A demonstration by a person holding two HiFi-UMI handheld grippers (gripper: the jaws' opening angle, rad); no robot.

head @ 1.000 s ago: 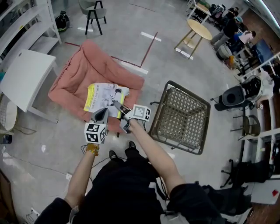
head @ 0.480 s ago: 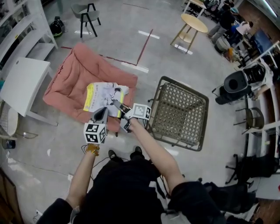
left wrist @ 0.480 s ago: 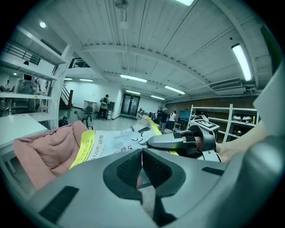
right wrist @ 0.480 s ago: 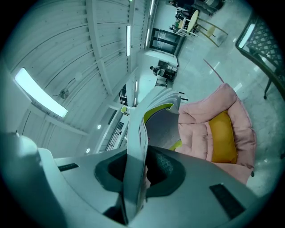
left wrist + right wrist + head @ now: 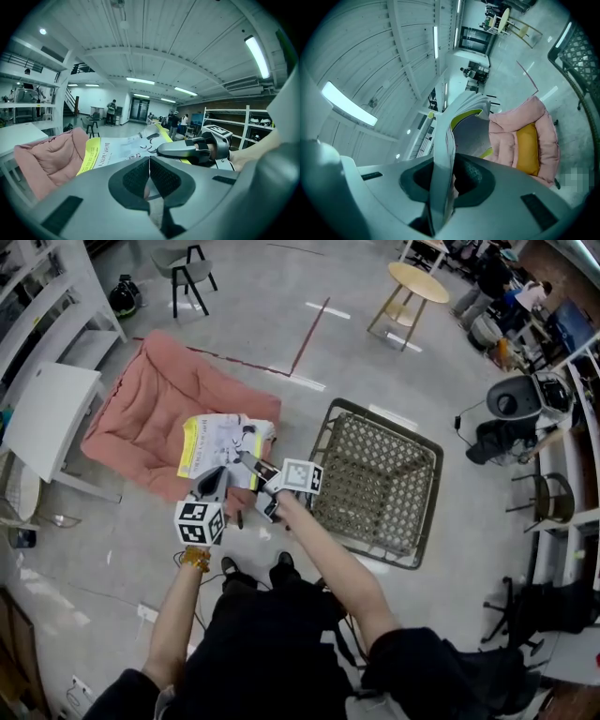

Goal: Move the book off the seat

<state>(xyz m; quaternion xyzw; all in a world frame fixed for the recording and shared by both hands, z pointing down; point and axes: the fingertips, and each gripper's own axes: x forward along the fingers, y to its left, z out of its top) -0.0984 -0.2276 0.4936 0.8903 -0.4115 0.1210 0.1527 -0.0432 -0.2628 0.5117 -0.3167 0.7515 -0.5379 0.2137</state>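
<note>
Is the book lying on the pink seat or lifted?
Lifted: left gripper and right gripper are shut on the book, held above the seat.

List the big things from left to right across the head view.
White rectangular table → pink padded seat → brown woven square basket. The yellow-and-white book overlaps the seat, so it is left out.
</note>
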